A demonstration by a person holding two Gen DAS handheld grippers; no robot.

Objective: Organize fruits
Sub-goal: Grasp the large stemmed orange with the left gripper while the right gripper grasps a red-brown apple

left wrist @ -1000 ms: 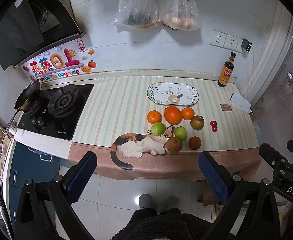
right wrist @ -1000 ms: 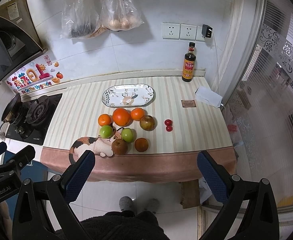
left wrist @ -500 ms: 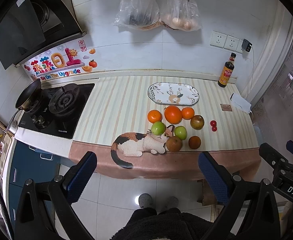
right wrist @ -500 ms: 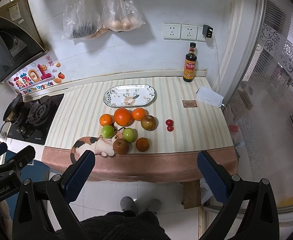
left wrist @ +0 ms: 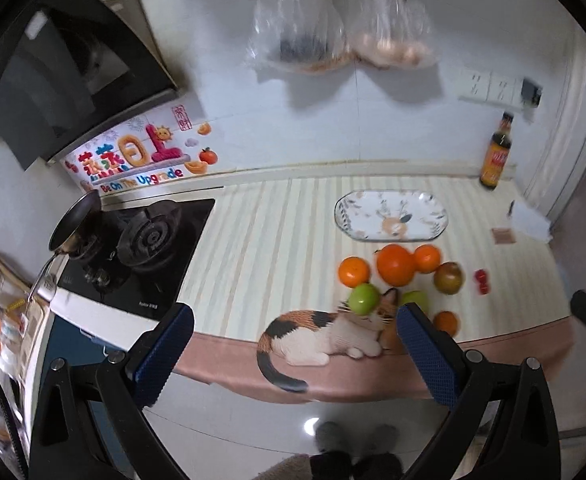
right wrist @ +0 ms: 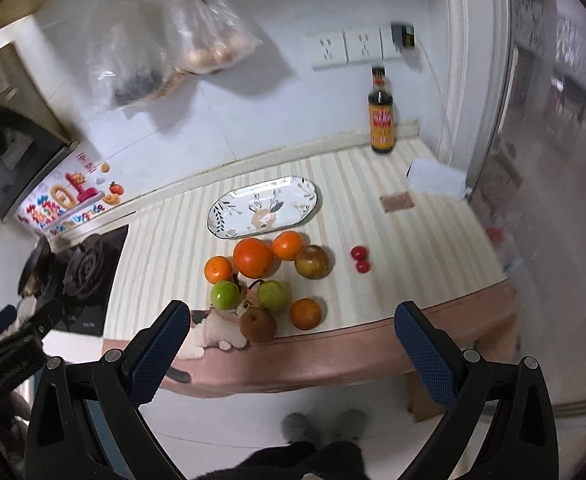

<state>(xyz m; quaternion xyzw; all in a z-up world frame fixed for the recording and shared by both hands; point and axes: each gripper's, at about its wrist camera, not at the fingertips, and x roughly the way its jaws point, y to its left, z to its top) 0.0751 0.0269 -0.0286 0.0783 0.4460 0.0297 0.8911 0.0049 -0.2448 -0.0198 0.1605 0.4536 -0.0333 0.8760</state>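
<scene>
Both grippers have pushed in closer to the counter since a second ago, and the fruit looks bigger in both views. The fruit pile sits on the striped mat, just in front of the oval plate (right wrist: 263,209), which has nothing on it: big orange (right wrist: 253,258), two green apples (right wrist: 225,295), a brown pear (right wrist: 257,324), plus two cherry tomatoes (right wrist: 360,259) off to the right. Left gripper (left wrist: 293,356) and right gripper (right wrist: 291,354) both hang off the counter edge, jaws wide apart, holding nothing. Soy sauce bottle (right wrist: 381,114) stands by the wall.
</scene>
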